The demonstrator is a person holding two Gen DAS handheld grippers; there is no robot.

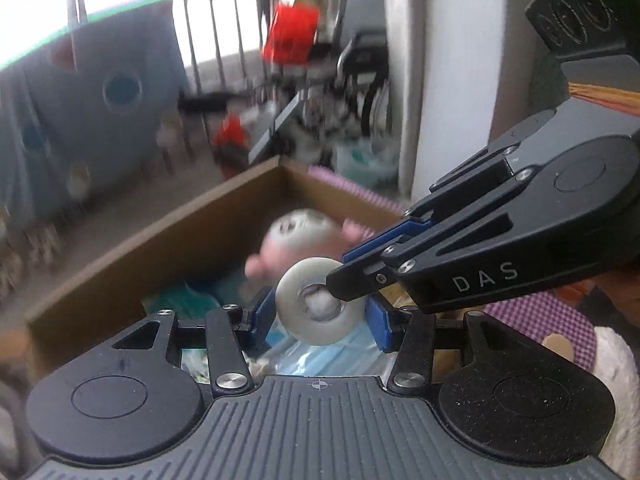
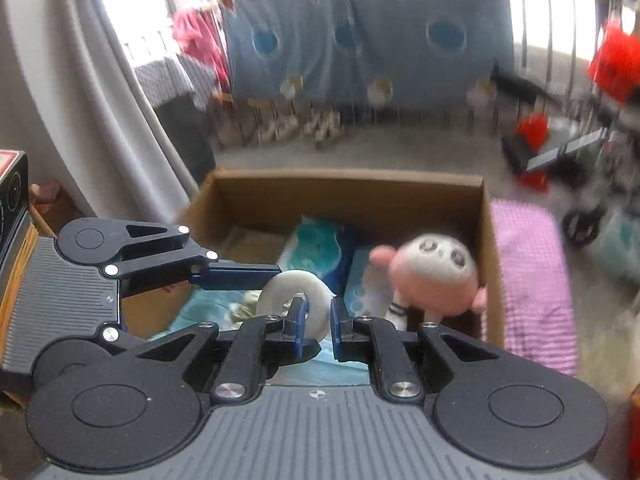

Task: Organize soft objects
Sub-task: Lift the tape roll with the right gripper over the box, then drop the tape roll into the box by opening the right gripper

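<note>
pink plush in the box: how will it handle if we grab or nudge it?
The pink plush looks stuffed and rounded, so probably light and squashy under the pads. Its thin limbs likely flop when lifted. It leans by the cardboard box wall on uneven packets, so a nudge may tip it over rather than slide it.

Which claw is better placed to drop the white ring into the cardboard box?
Right, probably. The right claw pinches the rim of the white ring, one finger through its hole, with the cardboard box open straight ahead. The left claw only spans its sides.
</note>
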